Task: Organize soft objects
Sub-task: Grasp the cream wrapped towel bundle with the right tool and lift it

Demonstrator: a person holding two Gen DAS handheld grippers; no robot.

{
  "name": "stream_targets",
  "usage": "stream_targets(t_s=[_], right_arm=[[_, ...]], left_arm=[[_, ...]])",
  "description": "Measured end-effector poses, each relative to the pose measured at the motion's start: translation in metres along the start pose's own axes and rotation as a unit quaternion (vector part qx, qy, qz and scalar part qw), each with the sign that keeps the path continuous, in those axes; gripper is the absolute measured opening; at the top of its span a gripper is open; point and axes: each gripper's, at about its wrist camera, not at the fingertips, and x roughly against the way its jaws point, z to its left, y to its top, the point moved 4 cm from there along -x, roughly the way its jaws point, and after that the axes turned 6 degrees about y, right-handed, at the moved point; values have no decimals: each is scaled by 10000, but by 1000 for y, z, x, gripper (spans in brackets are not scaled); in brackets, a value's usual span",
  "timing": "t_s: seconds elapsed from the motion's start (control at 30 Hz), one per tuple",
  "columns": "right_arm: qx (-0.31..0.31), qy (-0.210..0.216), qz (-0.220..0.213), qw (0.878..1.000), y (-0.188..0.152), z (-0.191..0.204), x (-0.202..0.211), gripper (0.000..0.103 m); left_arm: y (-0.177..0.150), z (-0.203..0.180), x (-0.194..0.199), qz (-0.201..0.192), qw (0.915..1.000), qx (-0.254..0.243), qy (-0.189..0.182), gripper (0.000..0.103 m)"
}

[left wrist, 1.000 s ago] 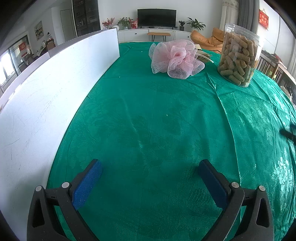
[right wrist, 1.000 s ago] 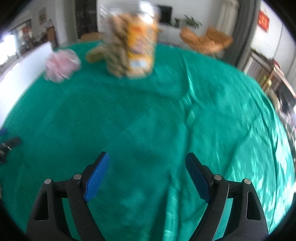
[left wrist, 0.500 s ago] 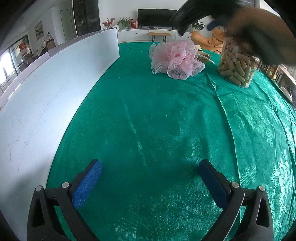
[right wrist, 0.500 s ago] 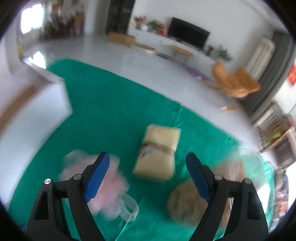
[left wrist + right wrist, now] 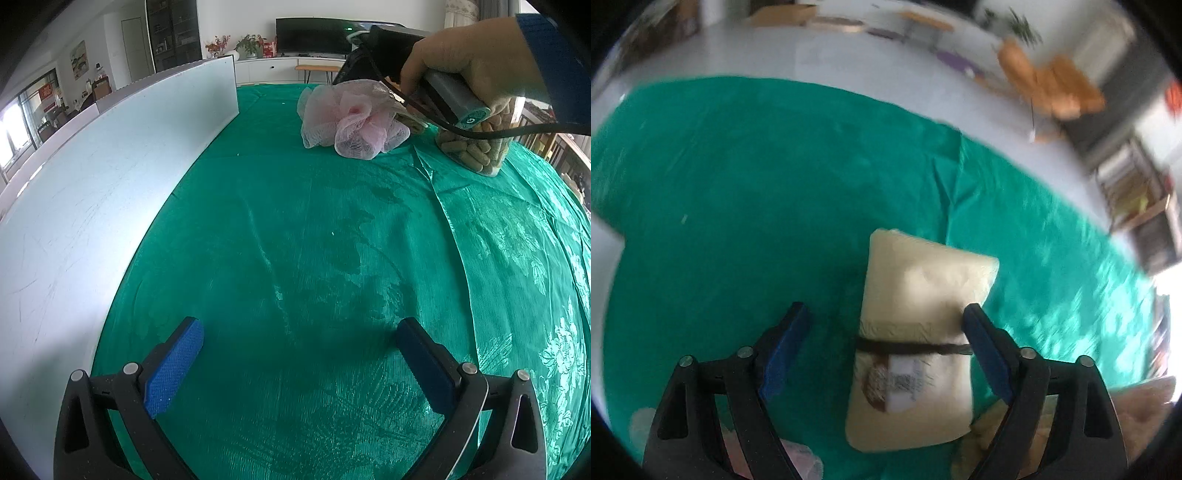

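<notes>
The left gripper (image 5: pixel 299 350) is held wide open over a green cloth (image 5: pixel 314 240), nothing between its jaws. A white board (image 5: pixel 110 173) flanks the cloth. Farther off lie a pink pouf (image 5: pixel 354 118) and a jar (image 5: pixel 476 147), half hidden by a hand (image 5: pixel 461 62). The right gripper (image 5: pixel 884 321), wide open, is seen blurred above a cream pack (image 5: pixel 919 317). Beyond is a living room.

A table draped in shiny green patterned cloth (image 5: pixel 314 229) bore a pink mesh bath pouf (image 5: pixel 352 120), a clear plastic jar of tan pellets (image 5: pixel 476 147) and a cream banded soft packet (image 5: pixel 916 332).
</notes>
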Motion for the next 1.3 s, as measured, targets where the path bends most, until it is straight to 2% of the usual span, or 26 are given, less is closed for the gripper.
stream_targets(t_s=[0.17, 0.33, 0.37, 0.4, 0.43, 0.47, 0.53, 0.57, 0.63, 0.7, 0.87, 0.97, 1.03, 1.13, 1.23, 1.3], right_arm=[[-282, 239, 181, 9992, -4, -11, 3, 86], [-204, 102, 205, 9995, -10, -13, 11, 86], [-216, 150, 270, 9993, -11, -12, 8, 83], [-240, 264, 367, 9987, -10, -10, 5, 74], [-253, 592, 416, 9971, -11, -7, 8, 62], [-161, 593, 428, 9972, -10, -3, 12, 52], [305, 357, 297, 9985, -14, 11, 23, 45], [356, 398, 230, 9983, -16, 15, 28, 42], [273, 685, -5, 9973, -23, 22, 44, 41], [376, 797, -277, 9957, -30, 33, 66, 41], [778, 1307, -994, 9834, -51, 56, 145, 41], [1173, 1691, -1228, 9709, -87, 62, 198, 41], [1354, 1844, -1205, 9660, -109, 59, 210, 42], [1554, 1895, -947, 9649, -164, 35, 211, 42], [1582, 1656, -677, 9711, -220, -2, 199, 42], [1696, 1201, -584, 9764, -261, -24, 193, 42]], left_arm=[[0, 1, 0, 0, 10000, 0, -5, 103], [0, 1, 0, 0, 10000, 1, -6, 103], [0, 0, -1, -1, 10000, 1, -6, 103], [0, 0, -1, -1, 10000, 1, -6, 103], [0, 0, -1, -2, 10000, 0, -5, 103], [0, 1, 0, -1, 10000, 1, -5, 103], [0, 1, 0, -1, 10000, 2, -7, 103], [0, 1, 0, -1, 10000, 1, -7, 103], [0, 0, -1, -1, 10000, 2, -8, 103], [0, 0, -1, -1, 10000, 2, -8, 103], [0, 1, 0, -2, 10000, 2, -8, 103], [-1, 1, 0, -2, 10000, 2, -9, 103], [-1, 1, 0, -1, 10000, 2, -9, 103], [0, 0, -1, -2, 10000, 4, -7, 103], [-1, 1, 0, -2, 10000, 4, -7, 103], [0, 0, -1, -3, 10000, 4, -8, 103]])
